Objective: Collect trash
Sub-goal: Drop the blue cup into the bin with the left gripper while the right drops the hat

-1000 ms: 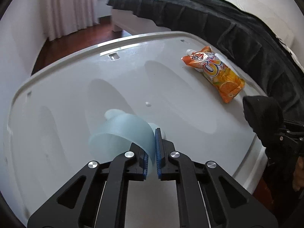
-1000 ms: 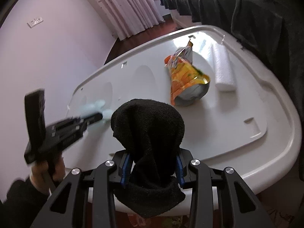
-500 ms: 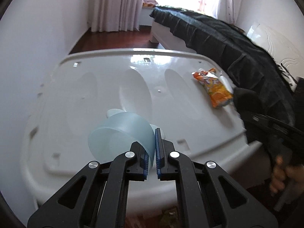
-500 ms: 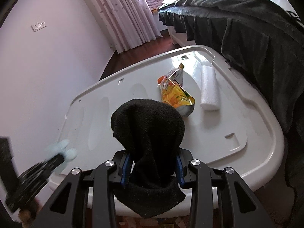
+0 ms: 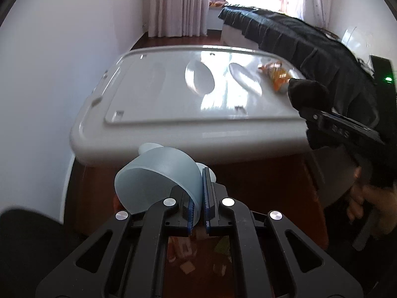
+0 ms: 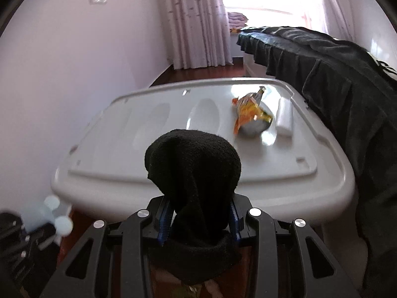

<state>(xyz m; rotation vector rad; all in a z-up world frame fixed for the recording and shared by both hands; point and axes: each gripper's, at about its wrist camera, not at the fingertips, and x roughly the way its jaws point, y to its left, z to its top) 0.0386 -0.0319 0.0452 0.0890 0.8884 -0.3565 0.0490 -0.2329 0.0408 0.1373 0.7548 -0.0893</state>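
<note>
My left gripper (image 5: pixel 197 196) is shut on the rim of a pale blue plastic cup (image 5: pixel 158 176) and holds it off the near edge of the white table (image 5: pixel 153 92), over the floor. My right gripper (image 6: pixel 197 213) is shut on a black sock (image 6: pixel 196 171) and holds it in front of the table's near edge (image 6: pixel 198 193). An orange snack bag (image 6: pixel 250 114) lies on the table at the far right, with a white foam roll (image 6: pixel 284 118) beside it. The bag also shows in the left wrist view (image 5: pixel 276 74).
A bed with a black cover (image 6: pixel 335 69) runs along the table's right side. A white wall (image 6: pixel 62 74) stands at the left. Curtains (image 6: pixel 196 22) and a window are at the back. Below the grippers lies dark wood floor with small scraps (image 5: pixel 188 268).
Both grippers have pulled back from over the table to in front of its near edge, still holding the cup and the sock. The left one now hangs over the floor.
</note>
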